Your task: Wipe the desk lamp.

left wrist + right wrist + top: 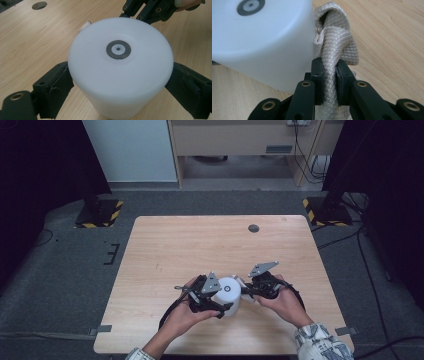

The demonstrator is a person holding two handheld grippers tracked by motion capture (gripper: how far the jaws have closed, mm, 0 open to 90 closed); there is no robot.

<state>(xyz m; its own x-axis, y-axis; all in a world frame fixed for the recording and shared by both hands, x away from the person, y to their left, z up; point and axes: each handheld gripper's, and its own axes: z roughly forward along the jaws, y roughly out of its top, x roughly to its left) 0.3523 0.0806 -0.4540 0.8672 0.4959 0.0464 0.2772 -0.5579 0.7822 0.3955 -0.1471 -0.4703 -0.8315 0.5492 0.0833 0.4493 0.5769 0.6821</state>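
Note:
A white cylinder (pixel 229 294) with a grey ring on its top stands near the table's front edge. My left gripper (pixel 226 306) is shut on the white cylinder (pixel 120 67), one black jaw pressed to each side of it. To its right, my right gripper (pixel 246 291) is shut on a beige quilted cloth (pixel 337 47). The cloth bunches up against the side of the cylinder (pixel 262 40) and rises above the jaws. A small part of the cloth (pixel 84 25) peeks out behind the cylinder in the left gripper view, with the right gripper (pixel 150 10) beyond it.
The wooden table (pixel 190 245) has a round dark grommet (pixel 253 228) near its far edge. Black stands with yellow-striped bases (pixel 99 213) sit on the grey floor beyond both far corners. Cables run along the floor at the right.

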